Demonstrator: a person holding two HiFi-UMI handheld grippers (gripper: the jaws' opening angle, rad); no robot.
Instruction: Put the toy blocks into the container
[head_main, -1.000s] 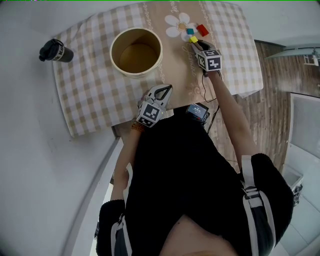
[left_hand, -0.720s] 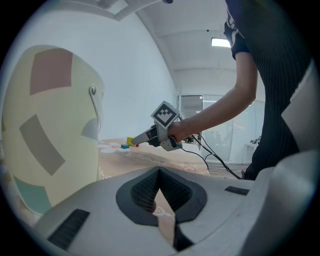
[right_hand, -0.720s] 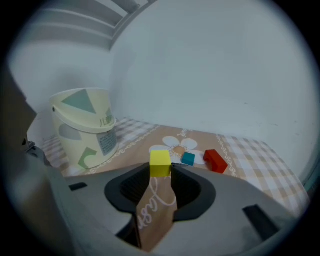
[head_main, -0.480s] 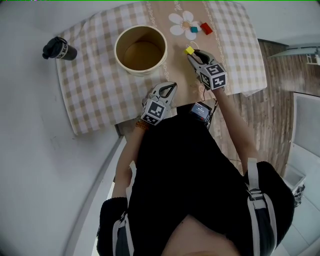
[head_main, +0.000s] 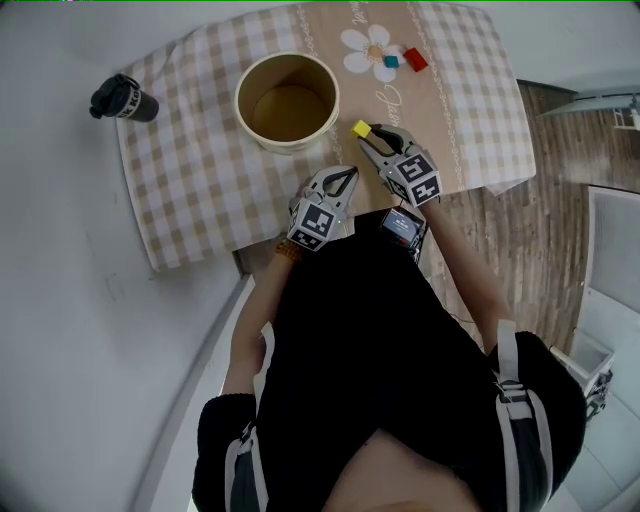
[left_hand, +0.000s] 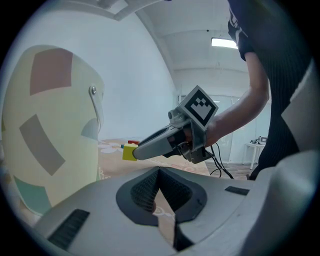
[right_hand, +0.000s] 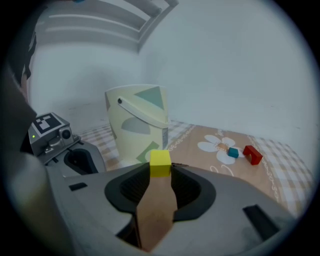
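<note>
Currently: right tongs (head_main: 370, 137) clamped on small yellow toy cube (head_main: 361, 128) at their tips; left tongs (head_main: 338, 180) closed, empty. Round cream paper bucket (head_main: 243, 108) ahead-left of right tongs. Advice: clear rim, centre over mouth, release low.

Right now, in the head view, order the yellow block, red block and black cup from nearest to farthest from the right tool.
1. Yellow block, held in the right tool.
2. Red block, further ahead.
3. Black cup, far left.
</note>
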